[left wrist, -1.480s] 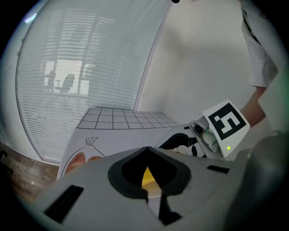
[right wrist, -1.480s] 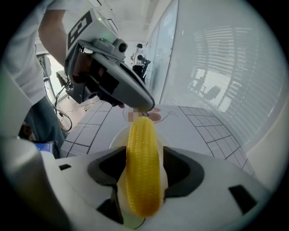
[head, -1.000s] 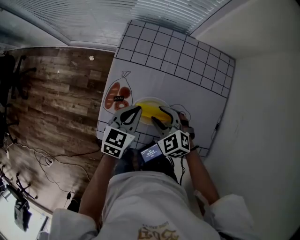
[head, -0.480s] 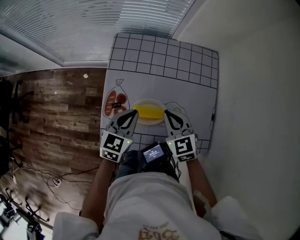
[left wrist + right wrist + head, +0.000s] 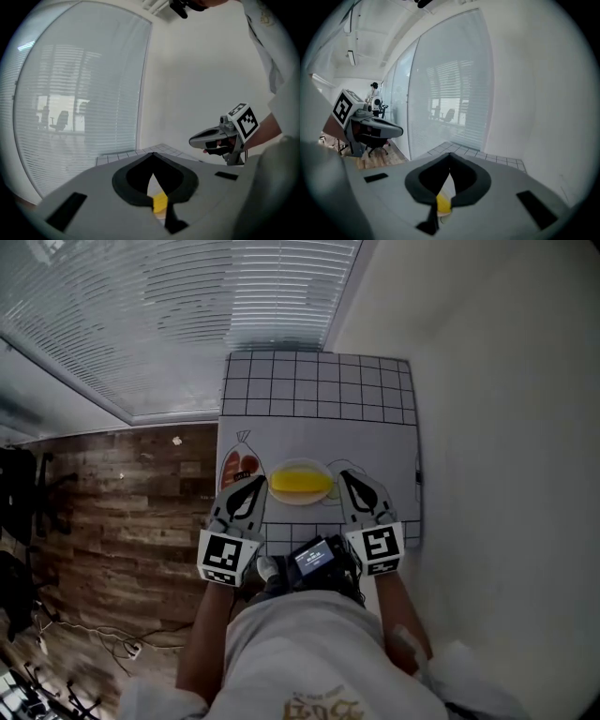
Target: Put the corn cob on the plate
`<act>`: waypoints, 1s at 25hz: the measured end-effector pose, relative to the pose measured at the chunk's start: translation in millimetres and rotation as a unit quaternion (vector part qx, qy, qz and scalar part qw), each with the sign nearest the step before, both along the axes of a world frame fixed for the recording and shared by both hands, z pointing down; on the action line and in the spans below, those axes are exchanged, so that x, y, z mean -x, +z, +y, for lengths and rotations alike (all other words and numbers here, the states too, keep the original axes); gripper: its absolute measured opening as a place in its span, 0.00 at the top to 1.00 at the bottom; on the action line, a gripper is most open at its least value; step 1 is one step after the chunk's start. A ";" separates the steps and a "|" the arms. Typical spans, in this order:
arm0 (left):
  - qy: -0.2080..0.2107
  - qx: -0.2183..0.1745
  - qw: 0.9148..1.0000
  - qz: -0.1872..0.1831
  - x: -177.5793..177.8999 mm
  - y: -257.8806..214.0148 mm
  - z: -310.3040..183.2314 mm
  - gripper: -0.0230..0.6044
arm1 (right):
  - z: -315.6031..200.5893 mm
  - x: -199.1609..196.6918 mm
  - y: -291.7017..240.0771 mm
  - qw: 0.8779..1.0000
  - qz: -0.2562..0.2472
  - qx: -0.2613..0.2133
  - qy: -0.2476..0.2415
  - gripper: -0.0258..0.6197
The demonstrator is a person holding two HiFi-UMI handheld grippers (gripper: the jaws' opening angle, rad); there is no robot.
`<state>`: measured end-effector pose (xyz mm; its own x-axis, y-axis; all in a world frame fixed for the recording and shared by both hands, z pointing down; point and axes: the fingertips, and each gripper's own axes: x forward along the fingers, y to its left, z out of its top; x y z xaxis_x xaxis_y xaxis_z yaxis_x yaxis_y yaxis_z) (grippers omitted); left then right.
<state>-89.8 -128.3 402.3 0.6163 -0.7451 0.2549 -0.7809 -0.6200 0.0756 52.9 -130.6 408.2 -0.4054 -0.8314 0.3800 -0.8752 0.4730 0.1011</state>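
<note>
The yellow corn cob lies across a pale plate on the white mat. My left gripper hangs above the table just left of the plate, jaws together and empty. My right gripper hangs just right of the plate, also shut with nothing in it. In the left gripper view the closed tips leave a slit that shows a piece of the corn cob, with the right gripper off to the side. The right gripper view shows the same past its closed tips: a bit of corn cob.
A printed sausage picture lies left of the plate. The far half of the mat carries a black grid. A dark pen-like thing sits at the table's right edge by the white wall. Window blinds stand behind; wooden floor is left.
Both grippers have lifted and drawn back from the plate. The right gripper's jaws, open beside the corn cob a second ago, are now shut. The corn cob stays on the plate.
</note>
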 end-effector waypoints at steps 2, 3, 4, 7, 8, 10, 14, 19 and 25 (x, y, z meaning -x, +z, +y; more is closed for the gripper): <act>-0.013 -0.030 0.999 0.009 6.7 -24.9 -2.1 0.95 | 3.5 -0.1 -11.1 1.000 -0.010 -0.012 0.014 0.95; -0.018 -0.047 0.999 0.013 9.1 -37.4 -2.0 0.95 | 5.8 0.0 -16.7 1.000 -0.015 -0.019 0.020 0.95; -0.023 -0.062 0.998 0.017 11.1 -49.0 -1.3 0.95 | 7.6 0.6 -23.4 0.999 -0.021 -0.026 0.025 0.95; -0.032 -0.091 0.995 0.027 16.3 -71.4 0.7 0.95 | 8.2 2.8 -44.3 0.997 -0.047 -0.047 0.040 0.95; -0.033 -0.096 0.994 0.027 17.6 -74.6 1.5 0.95 | 7.8 2.6 -48.8 0.996 -0.053 -0.052 0.044 0.95; -0.035 -0.099 0.994 0.030 18.8 -77.7 4.5 0.95 | 7.8 1.4 -53.6 0.996 -0.049 -0.058 0.048 0.95; -0.036 -0.097 0.994 0.030 17.8 -77.9 10.0 0.95 | 11.5 -1.7 -55.1 0.996 -0.039 -0.059 0.051 0.95; -0.043 -0.095 0.994 0.032 19.8 -75.6 12.5 0.95 | 17.6 -3.2 -55.7 0.996 -0.048 -0.060 0.050 0.95; -0.047 -0.087 0.994 0.042 19.4 -71.8 14.7 0.95 | 21.7 -4.0 -54.1 0.996 -0.050 -0.056 0.046 0.95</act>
